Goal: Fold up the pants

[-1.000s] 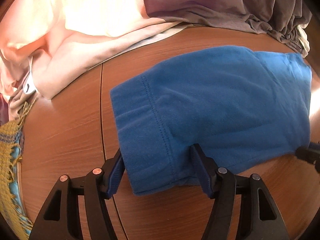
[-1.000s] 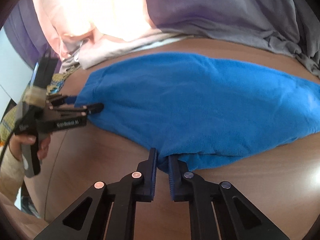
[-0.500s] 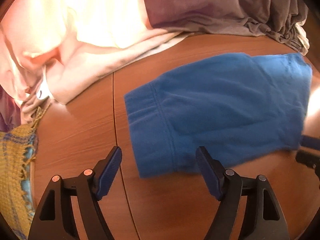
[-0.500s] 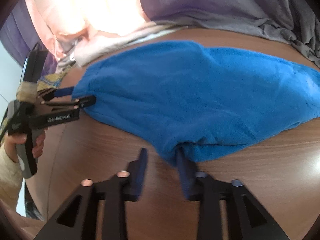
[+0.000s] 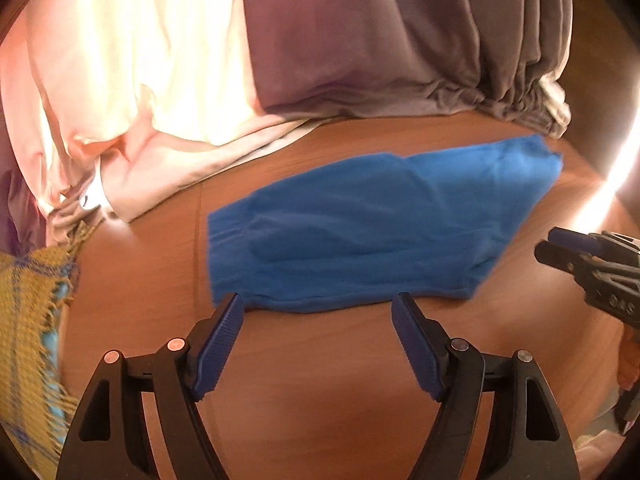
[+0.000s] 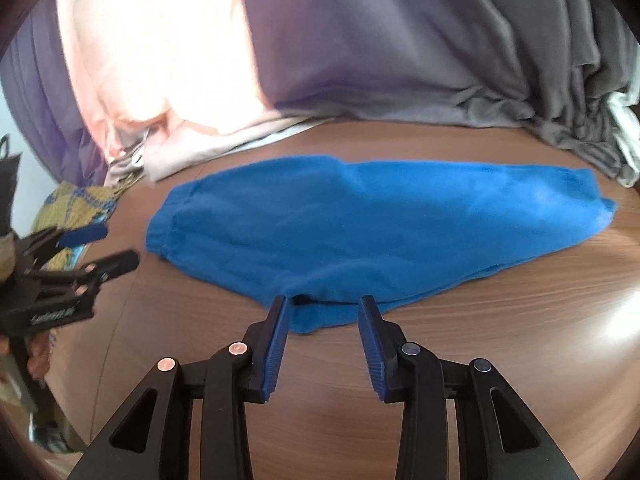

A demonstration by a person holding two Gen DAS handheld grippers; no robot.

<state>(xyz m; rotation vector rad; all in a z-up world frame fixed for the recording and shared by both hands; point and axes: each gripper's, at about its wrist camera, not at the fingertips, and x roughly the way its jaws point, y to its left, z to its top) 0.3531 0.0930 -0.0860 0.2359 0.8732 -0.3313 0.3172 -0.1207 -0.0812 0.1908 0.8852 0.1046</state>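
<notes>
Brown wooden table (image 6: 500, 320) bears folded blue pants (image 6: 360, 232), heaped cloths (image 5: 200, 80)

Left gripper (image 5: 318, 312) angled downward, jaws spread wide; right gripper (image 6: 324, 314) likewise, jaws parted, empty.

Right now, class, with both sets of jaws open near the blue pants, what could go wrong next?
1. The blue pants lie close to the heaped pink and grey laundry; another fold might snag it.
2. The right gripper stands open over the near edge, so closing could pinch one layer only.
3. The fringed yellow cloth lies beside the left gripper.
</notes>
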